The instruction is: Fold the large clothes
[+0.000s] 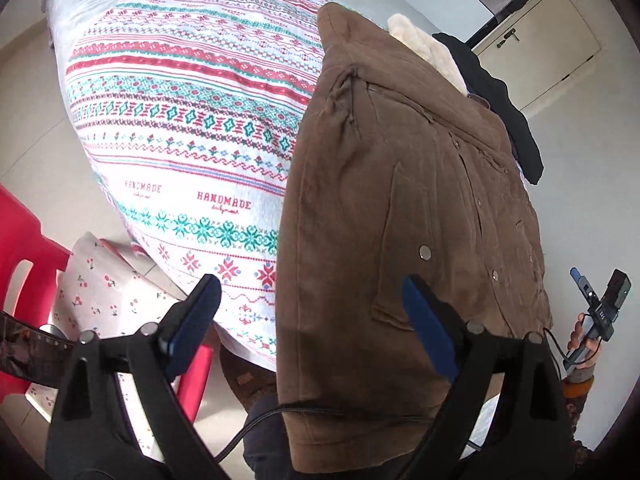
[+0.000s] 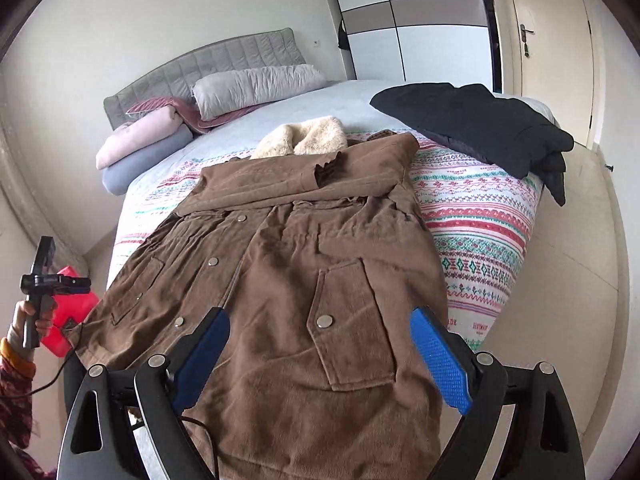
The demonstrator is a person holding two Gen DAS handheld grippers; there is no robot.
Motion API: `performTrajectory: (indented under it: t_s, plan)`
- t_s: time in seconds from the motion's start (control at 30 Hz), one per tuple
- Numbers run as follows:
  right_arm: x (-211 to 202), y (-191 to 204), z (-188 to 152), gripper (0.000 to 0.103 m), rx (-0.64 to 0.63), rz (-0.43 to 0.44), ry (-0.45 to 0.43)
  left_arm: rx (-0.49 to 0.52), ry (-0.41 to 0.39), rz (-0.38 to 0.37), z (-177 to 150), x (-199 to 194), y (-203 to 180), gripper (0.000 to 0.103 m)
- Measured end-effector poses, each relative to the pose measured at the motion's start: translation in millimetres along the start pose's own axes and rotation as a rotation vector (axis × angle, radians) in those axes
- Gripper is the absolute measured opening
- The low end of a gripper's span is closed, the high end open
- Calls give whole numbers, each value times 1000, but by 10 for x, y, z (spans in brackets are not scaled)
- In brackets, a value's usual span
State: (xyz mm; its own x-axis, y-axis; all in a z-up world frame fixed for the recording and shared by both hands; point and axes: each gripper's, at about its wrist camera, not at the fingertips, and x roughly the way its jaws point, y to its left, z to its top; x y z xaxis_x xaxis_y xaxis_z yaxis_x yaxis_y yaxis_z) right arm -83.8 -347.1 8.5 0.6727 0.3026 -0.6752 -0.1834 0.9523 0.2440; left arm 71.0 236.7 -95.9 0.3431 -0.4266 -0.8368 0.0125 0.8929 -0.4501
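Observation:
A brown coat (image 2: 304,280) lies front up on the bed, hem hanging over the near edge, one sleeve folded across the chest below its cream fur collar (image 2: 304,136). My right gripper (image 2: 320,316) hovers open over the coat's lower pocket, nothing between its blue pads. In the left wrist view the coat (image 1: 400,200) fills the right half. My left gripper (image 1: 311,282) stands open above the coat's left edge, empty. Each view shows the other gripper in a hand beside the coat: the right gripper (image 1: 580,280) and the left gripper (image 2: 80,283).
A patterned bedspread (image 1: 192,120) covers the bed. A black jacket (image 2: 480,128) lies at the far right corner. Pillows and folded blankets (image 2: 160,132) sit by the grey headboard. A red chair (image 1: 24,240) with a floral cloth (image 1: 100,280) stands at the bed's left. A wardrobe (image 2: 420,20) and a door (image 2: 552,40) stand behind.

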Motion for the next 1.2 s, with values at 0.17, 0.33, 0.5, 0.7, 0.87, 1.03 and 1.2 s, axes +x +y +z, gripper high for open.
performTrajectory:
  t_s: [0.17,0.33,0.5,0.7,0.87,1.03,1.2]
  plan:
    - [-81,-173,-244,93,14,94,69,-79,105,-83,-194,102,158,91]
    - [-120,-368,-446,93,72,89,174,-18,86,28,-299,-376,147,91]
    - [-242,-530,-518,93,128,91,186,8,-25,107,-359,-1086,127,91]
    - [-195,-626,-489,93,176,131,180,18,-34,35,-443,-953,190,92]
    - [216,-716,-502,93,241,165,241,-21,120,-29,-531,-52,211,90]
    - [415,-952,-593,93,335,163,249,-64,149,-147,-540,305,226,86]
    - [629,-1267,-809,93,519,268,294,-93,185,-280,-547,423,221,54]
